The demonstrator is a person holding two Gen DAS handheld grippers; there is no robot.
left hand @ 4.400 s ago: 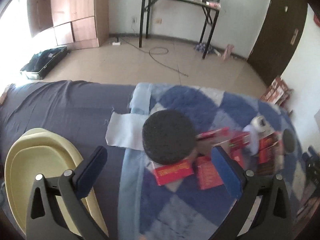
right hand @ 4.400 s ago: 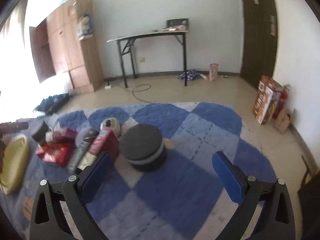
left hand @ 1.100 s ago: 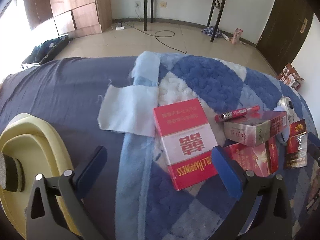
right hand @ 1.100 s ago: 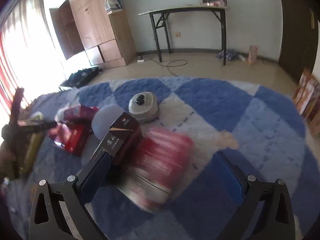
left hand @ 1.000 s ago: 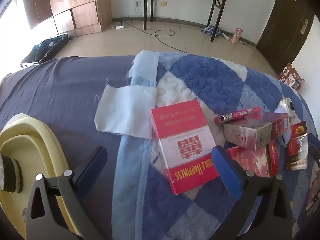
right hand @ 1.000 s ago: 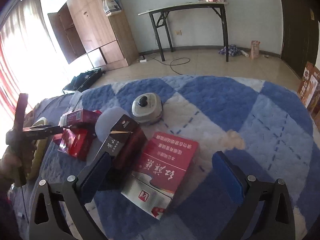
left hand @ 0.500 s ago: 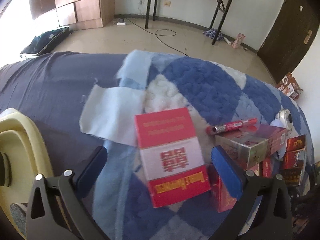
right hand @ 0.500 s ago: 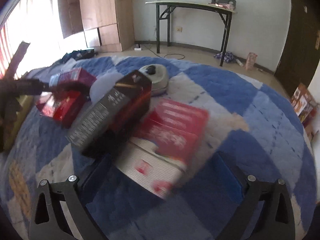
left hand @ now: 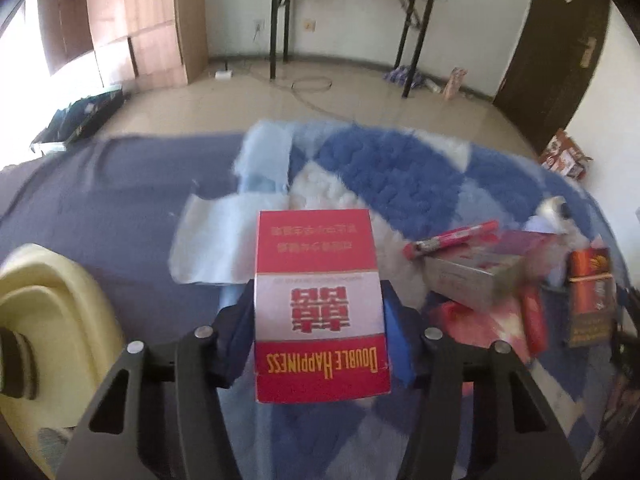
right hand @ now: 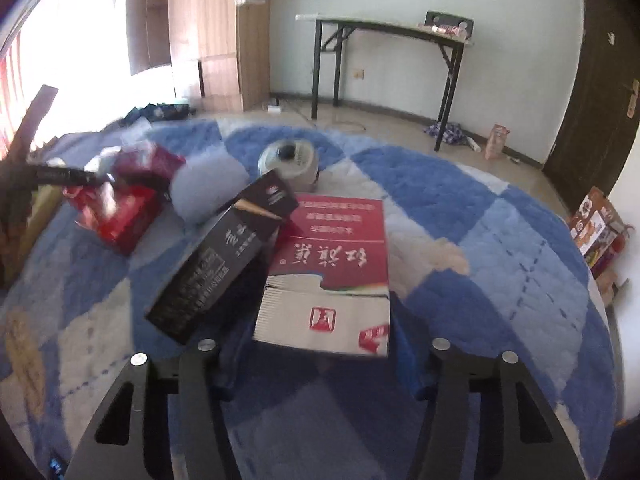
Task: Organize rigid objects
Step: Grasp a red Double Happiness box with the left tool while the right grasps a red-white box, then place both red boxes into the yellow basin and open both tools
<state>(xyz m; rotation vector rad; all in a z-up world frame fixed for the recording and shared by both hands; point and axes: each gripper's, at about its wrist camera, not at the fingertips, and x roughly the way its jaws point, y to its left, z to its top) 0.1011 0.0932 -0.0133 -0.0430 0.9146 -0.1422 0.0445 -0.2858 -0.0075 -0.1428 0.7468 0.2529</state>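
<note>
My left gripper (left hand: 318, 332) is shut on a red and white "Double Happiness" carton (left hand: 320, 300), its blue pads pressing both long sides. A yellow basin (left hand: 52, 320) sits at the lower left with a dark round object (left hand: 14, 360) inside. My right gripper (right hand: 320, 356) is shut on a red and grey carton (right hand: 328, 272), which lies on the blue checkered blanket (right hand: 500, 272). A black carton (right hand: 224, 256) leans against its left side.
In the left wrist view a red marker (left hand: 452, 236), a silver carton (left hand: 476, 276) and red packs (left hand: 532, 320) lie to the right. In the right wrist view a small metal pot (right hand: 290, 160), a pale ball (right hand: 208, 188) and red boxes (right hand: 120, 204) lie behind.
Both grippers have moved forward over their cartons and closed on them; half a second ago both were open and the cartons lay free between the fingers.
</note>
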